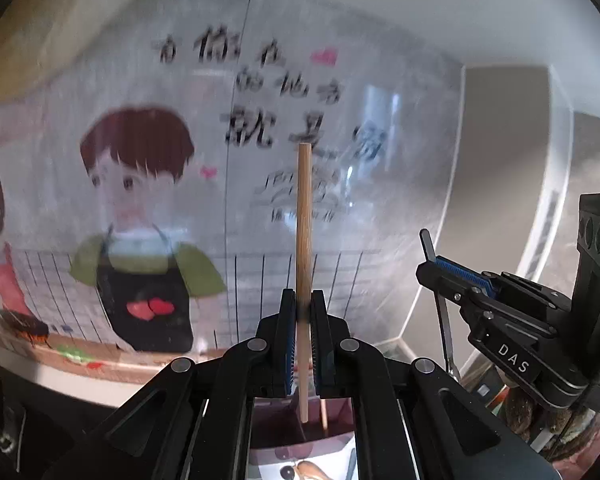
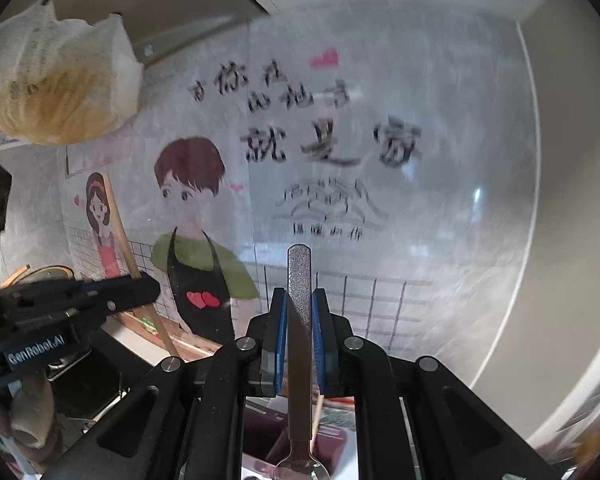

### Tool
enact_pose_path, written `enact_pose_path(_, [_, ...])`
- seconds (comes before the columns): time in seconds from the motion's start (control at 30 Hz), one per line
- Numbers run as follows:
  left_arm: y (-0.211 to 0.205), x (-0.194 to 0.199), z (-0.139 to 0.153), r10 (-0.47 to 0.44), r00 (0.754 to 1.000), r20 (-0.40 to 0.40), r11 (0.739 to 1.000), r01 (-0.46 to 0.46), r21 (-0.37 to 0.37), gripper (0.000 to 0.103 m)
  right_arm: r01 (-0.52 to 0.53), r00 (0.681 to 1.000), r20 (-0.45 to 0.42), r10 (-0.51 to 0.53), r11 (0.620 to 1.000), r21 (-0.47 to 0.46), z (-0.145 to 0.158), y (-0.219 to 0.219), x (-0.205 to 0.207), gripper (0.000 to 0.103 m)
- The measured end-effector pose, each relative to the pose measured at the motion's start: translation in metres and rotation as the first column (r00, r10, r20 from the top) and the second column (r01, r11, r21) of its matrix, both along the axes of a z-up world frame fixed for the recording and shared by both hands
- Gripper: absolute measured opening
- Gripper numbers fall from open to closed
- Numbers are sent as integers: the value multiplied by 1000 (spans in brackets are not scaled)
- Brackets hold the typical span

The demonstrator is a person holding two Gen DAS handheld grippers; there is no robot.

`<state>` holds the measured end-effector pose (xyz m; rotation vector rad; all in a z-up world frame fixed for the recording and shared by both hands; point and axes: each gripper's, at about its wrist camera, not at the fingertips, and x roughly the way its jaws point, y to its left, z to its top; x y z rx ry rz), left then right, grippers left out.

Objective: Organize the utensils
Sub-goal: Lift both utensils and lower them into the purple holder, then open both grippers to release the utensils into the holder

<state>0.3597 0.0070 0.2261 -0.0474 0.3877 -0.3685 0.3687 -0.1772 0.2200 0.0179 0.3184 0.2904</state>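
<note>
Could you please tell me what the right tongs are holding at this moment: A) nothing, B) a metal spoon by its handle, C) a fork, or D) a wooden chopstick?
B: the right tongs are shut on the textured handle of a metal spoon, bowl end hanging below.

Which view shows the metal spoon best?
Right wrist view: the metal spoon stands upright, clamped in the right hand-held gripper, with its textured handle above the pads and its bowl below. The left wrist view shows only a thin edge-on sliver of it beside the left hand-held gripper, which holds a wooden chopstick.
</note>
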Motion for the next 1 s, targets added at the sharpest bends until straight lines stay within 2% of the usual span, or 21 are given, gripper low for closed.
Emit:
enact_pose_path(0.3, [-4, 62, -84, 15, 988, -152, 1000, -13, 20, 7, -9, 992, -123, 15, 999, 53, -83, -1, 63, 11])
enact_pose_path(0.53, [-8, 101, -151, 27, 961, -277, 999, -17, 38, 7, 7, 980, -200, 10, 996, 86, -149, 2, 100, 11])
enact_pose_path(0.8, [-11, 120, -194, 38, 929, -367, 998, -18, 58, 9, 11, 959, -282, 12, 997, 82, -200, 2, 112, 11])
enact_pose_path(0.93, [-13, 119, -209, 36, 908, -417, 998, -10, 65, 11, -11, 937, -348, 35, 997, 71, -216, 4, 101, 23])
enact_pose_path(1.0, [-11, 115, -209, 41, 899, -436, 998, -17, 59, 20, -10, 930, -366, 31, 998, 59, -217, 3, 90, 25])
